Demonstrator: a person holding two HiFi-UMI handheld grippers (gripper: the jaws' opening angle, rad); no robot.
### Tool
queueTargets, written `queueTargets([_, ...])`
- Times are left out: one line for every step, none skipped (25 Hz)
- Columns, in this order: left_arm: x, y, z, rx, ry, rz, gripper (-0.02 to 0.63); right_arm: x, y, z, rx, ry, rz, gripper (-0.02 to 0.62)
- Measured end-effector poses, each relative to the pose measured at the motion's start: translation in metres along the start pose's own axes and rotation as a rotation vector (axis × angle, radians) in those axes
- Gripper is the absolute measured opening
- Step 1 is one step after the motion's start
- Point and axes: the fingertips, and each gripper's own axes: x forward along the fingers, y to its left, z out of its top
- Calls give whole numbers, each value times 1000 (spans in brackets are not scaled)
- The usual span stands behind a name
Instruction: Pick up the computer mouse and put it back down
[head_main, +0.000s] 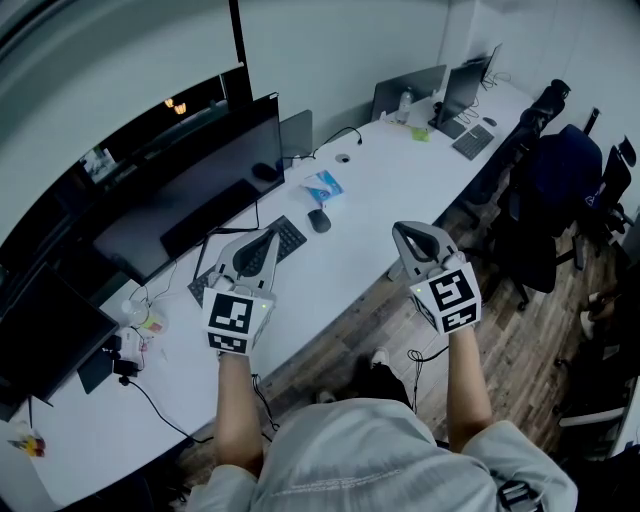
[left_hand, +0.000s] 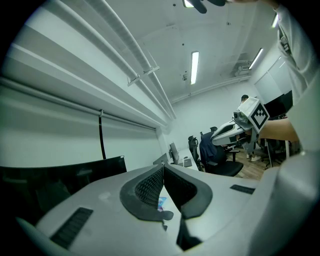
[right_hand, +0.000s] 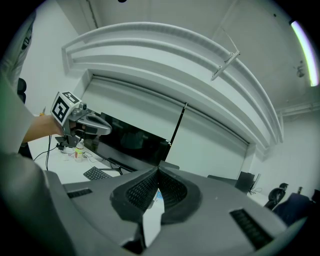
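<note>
- Grippers raised over a long white tabletop: my left gripper hangs above the desk surface. My right gripper straddles the near edge, with its marker cube out over the wood-plank floor.
- Left gripper is clenched, its ribbed black pads meeting at the tips with nothing caught between them.
- Right gripper is likewise clamped tight and empty.
- Dark grey computer mouse lies on the tabletop between the two grippers and a little beyond them, touched by neither.
- Black keyboard sits just left of the mouse, partly hidden beneath my left gripper.
- Blue-and-white packet rests just past the mouse.
- Wide black monitor stands behind the keyboard.
</note>
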Motion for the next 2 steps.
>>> queueTargets([1,0,0,-1,-1,-1,12,0,0,1,0,0,0,2])
queueTargets([1,0,1,-1,-2,-2,12,0,0,1,0,-1,1,2])
